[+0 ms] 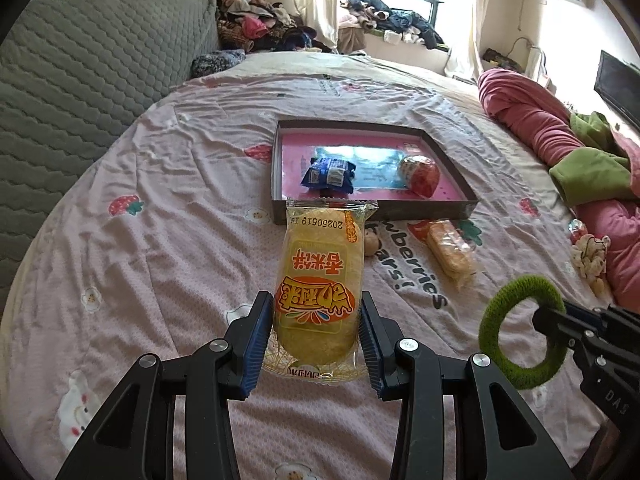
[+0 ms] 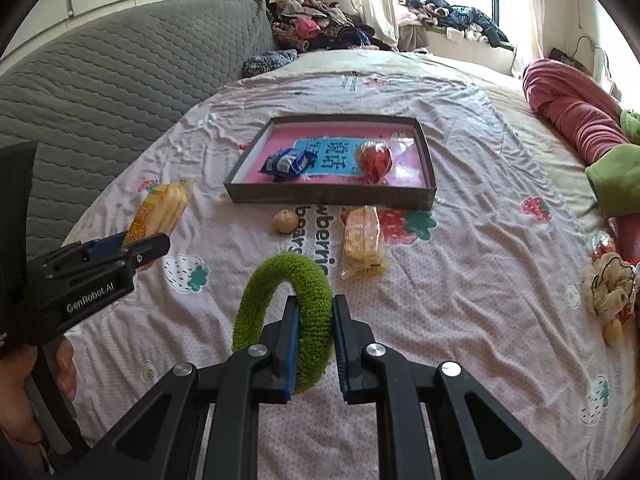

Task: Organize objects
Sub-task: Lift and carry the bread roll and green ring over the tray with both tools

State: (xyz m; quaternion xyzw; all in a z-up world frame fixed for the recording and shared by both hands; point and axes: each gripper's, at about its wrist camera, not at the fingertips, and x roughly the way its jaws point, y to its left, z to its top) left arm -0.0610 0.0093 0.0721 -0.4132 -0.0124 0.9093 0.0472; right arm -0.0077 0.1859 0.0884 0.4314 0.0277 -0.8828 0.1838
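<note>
My left gripper [image 1: 317, 322] is shut on a yellow snack packet [image 1: 320, 280], held above the bed and seen from the side as the snack packet [image 2: 160, 210] in the right wrist view. My right gripper [image 2: 314, 316] is shut on a fuzzy green ring [image 2: 280, 304], which shows as the green ring [image 1: 520, 332] at the lower right of the left wrist view. Ahead lies a shallow dark box with a pink floor [image 1: 452, 160], holding a blue wrapped snack [image 1: 330, 172] and a red ball-like packet [image 1: 420, 174].
On the pink strawberry bedsheet [image 1: 160, 240] before the box [image 2: 430, 160] lie a clear-wrapped biscuit pack [image 2: 362, 240] and a small beige round thing [image 2: 286, 221]. A cream scrunchie [image 2: 606, 286] lies right. Grey headboard [image 1: 80, 60] left; pink and green bedding [image 1: 560, 140] right.
</note>
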